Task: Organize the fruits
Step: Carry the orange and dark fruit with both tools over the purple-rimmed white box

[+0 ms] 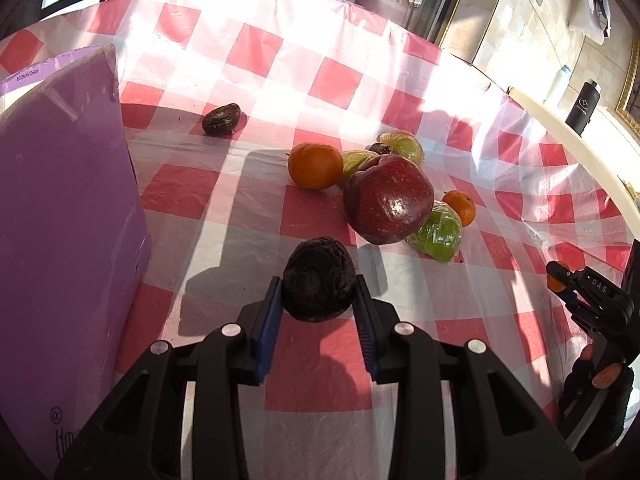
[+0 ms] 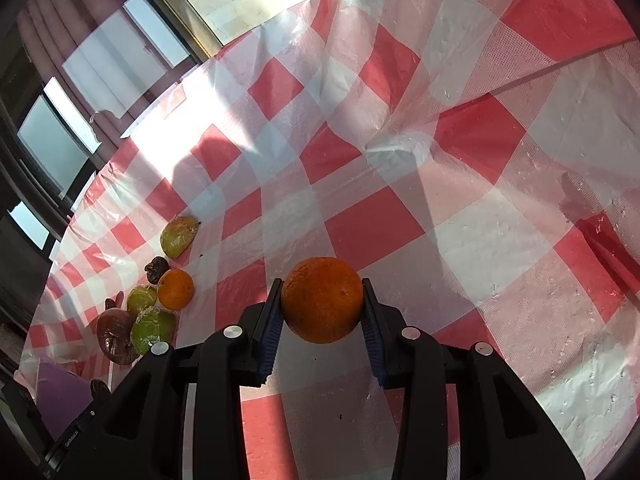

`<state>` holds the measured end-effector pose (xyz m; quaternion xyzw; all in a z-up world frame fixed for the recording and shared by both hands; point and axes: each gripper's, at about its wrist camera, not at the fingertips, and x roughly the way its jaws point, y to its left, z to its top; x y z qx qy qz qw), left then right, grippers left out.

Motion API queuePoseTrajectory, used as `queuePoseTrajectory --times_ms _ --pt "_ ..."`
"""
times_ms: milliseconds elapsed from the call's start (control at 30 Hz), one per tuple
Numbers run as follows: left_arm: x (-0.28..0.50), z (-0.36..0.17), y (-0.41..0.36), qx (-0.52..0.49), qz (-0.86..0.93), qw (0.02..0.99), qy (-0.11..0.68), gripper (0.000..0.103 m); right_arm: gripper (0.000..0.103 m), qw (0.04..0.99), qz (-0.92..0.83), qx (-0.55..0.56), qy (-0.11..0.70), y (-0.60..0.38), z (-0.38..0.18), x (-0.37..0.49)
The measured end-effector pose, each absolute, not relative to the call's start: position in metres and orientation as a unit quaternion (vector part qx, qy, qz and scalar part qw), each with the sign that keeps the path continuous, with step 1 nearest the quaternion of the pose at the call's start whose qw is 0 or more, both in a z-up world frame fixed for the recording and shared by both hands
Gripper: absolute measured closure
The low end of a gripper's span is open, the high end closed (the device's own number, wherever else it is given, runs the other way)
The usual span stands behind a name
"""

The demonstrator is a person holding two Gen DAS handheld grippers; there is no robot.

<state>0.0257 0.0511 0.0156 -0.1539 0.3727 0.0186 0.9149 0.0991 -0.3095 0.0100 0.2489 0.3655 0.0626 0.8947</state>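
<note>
The left hand-held gripper [image 1: 318, 294] clenches a wrinkled, near-black round fruit [image 1: 319, 280] between ribbed blue pads, just above the worktop [image 1: 248, 60]. The right hand-held gripper [image 2: 322, 304] grasps a dimpled orange [image 2: 322, 300]. A glossy dark-red apple [image 1: 389, 199], another orange [image 1: 315, 165] and plastic-wrapped green fruit [image 1: 439, 235] cluster on crinkled red-and-white checked plastic sheeting. A matte purple box [image 1: 60, 208] stands left, with sunlit windows behind.
</note>
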Motion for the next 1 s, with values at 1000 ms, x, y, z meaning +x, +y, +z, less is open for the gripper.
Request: queuePoseTrajectory --times_ms 1000 --pt "-0.117 0.085 0.014 -0.088 -0.026 0.96 0.263 0.068 0.066 0.889 0.18 0.183 0.379 -0.178 0.025 -0.037"
